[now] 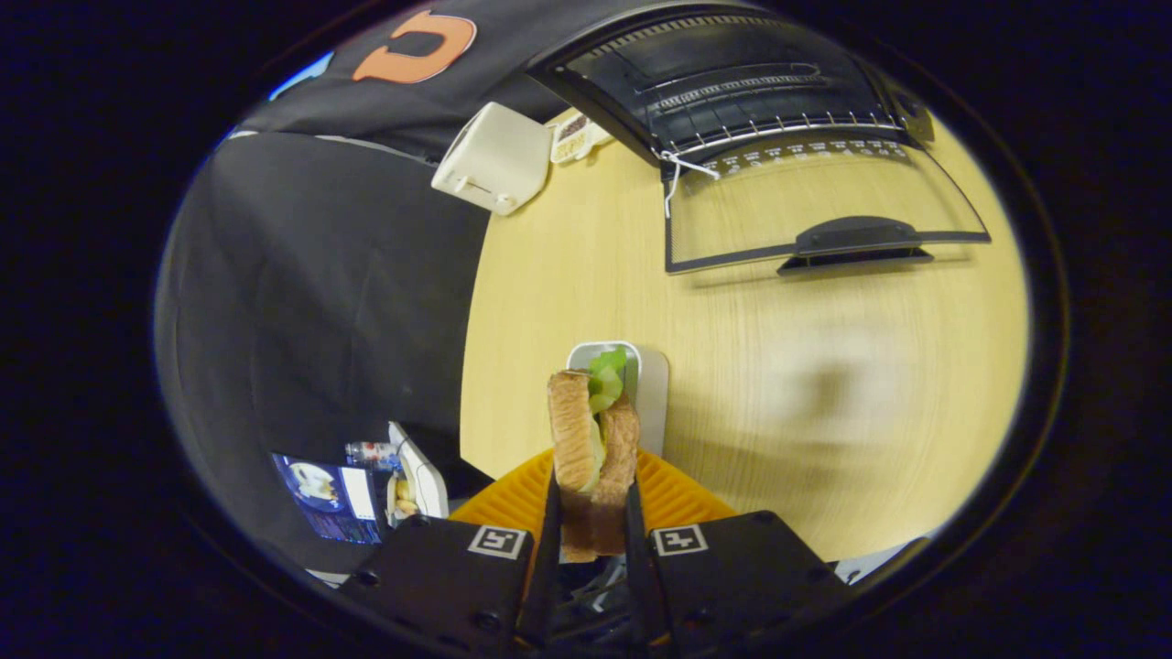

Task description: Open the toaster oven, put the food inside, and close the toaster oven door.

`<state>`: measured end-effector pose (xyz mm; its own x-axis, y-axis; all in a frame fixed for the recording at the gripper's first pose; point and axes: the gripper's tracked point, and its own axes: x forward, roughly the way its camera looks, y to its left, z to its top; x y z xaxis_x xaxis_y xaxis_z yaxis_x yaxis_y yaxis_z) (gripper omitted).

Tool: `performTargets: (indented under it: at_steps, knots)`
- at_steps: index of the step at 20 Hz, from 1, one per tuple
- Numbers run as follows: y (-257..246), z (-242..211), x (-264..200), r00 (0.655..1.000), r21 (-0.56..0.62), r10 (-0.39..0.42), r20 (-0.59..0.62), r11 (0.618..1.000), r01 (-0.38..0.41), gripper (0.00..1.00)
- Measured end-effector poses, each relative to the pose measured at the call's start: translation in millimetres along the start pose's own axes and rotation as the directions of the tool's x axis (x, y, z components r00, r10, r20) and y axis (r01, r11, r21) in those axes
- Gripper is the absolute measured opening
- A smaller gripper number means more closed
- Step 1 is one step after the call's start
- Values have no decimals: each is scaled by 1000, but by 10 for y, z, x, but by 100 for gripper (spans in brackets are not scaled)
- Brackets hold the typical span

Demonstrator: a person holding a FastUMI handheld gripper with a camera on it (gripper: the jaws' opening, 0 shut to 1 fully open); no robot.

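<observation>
- Between the fingers: sandwich, bread slices with green lettuce, clamped upright from both sides by gripper.
- Beneath sandwich: orange ribbed plate; just beyond, small white tray.
- Well beyond, on wooden table: toaster oven, glass door folded down, wire rack visible.
- Beside oven: white toaster.

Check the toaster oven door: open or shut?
Open: the toaster oven door lies folded down, rack exposed; the hand-held gripper grips the sandwich.
</observation>
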<state>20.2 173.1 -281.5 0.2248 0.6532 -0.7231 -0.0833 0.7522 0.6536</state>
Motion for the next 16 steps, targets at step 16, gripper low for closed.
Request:
performTargets:
  at_steps: [16]
  knots:
    - [42, 792, -1024, 948, 106, 114, 298, 983, -152, 36]
